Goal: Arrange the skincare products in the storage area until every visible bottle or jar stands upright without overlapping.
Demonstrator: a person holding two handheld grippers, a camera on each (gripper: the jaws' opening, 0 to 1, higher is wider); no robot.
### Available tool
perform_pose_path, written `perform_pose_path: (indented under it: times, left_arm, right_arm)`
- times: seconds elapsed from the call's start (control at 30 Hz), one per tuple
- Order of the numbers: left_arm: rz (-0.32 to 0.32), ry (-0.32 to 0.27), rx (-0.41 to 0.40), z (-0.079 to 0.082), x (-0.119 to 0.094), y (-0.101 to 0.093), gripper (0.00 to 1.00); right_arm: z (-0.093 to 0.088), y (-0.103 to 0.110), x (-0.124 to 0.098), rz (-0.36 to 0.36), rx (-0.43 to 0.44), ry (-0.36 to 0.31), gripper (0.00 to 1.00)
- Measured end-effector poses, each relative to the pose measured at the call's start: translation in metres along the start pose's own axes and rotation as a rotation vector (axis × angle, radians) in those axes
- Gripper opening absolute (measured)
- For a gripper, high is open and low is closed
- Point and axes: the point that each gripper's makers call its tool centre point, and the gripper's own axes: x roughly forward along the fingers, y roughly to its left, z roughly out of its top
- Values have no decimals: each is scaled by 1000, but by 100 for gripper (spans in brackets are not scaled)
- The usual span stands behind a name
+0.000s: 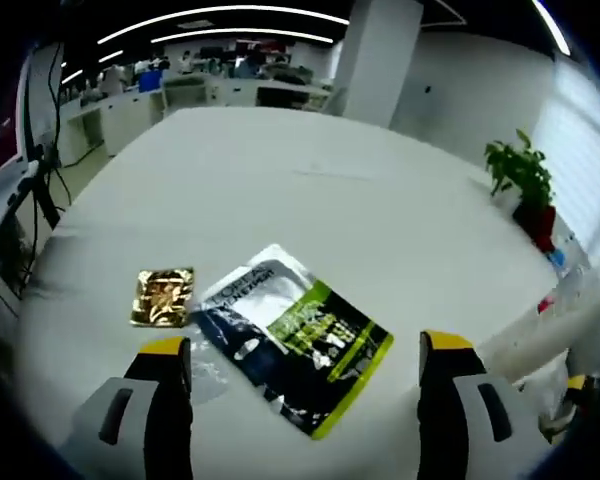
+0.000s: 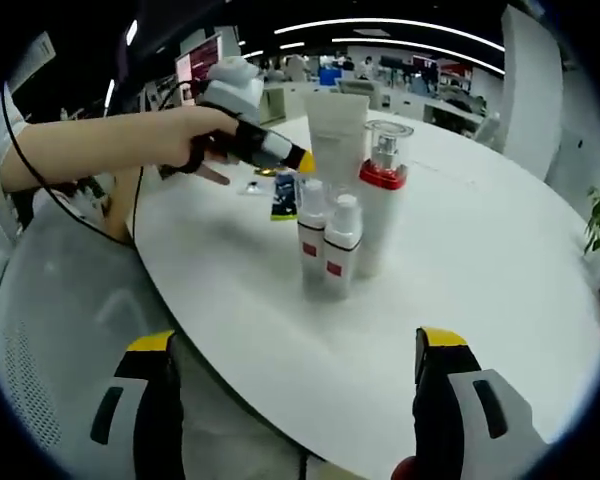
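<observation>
Right gripper [image 2: 298, 385] fingers spread, bottles [image 2: 342, 235] upright well ahead, untouched.

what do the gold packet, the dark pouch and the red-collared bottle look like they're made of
Gold packet: likely metallic foil, crinkled and glinting.
Dark pouch: probably glossy plastic film, flat with silvery sealed edges.
Red-collared bottle: seems opaque white plastic with a clear cap, plastic or glass.
</observation>
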Motion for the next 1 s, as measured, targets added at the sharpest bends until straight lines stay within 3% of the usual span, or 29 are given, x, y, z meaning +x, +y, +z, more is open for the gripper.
perform_pose_path:
  times: [0.23,0.43,0.73,1.0]
  left_arm:
    - [99,56,-73,-10,15,7,93]
    - [108,64,-92,-12,14,-2,93]
    - [142,102,-75,-16,25,-4,94]
    - [166,139,3,-23,30,4,89]
  right_arm:
    - [0,2,1,16,15,-3,97]
    - [0,3,2,28,37,-8,96]
    - [2,0,0,18,78,-29,96]
    - [2,-3,-1,14,104,-36,96]
